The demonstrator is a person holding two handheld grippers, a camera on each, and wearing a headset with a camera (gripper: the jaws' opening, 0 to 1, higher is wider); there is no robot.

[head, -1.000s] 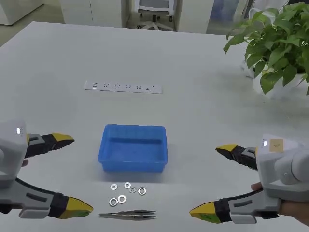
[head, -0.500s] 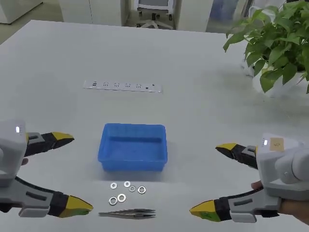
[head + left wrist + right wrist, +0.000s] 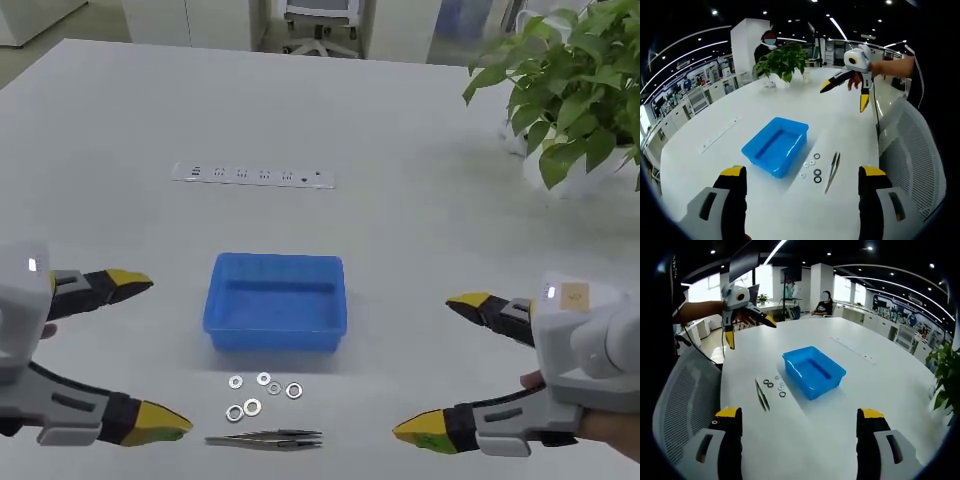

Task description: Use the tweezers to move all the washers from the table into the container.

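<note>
Silver tweezers (image 3: 264,438) are lying flat at the near edge, small metal washers (image 3: 262,392) are sitting scattered just beyond, near the open-topped blue container (image 3: 277,300).

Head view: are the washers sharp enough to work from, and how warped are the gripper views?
Head view: sharp, evenly lit, washers and tweezers crisp, soft shadow under the container. Both gripper views: strong fisheye bending the table edge, washers tiny.

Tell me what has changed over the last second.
Nothing was picked up or let go. The left gripper and right gripper stay open above the table; the tweezers, washers and blue container lie where they were. The slight shift of the picture is the camera's.
</note>
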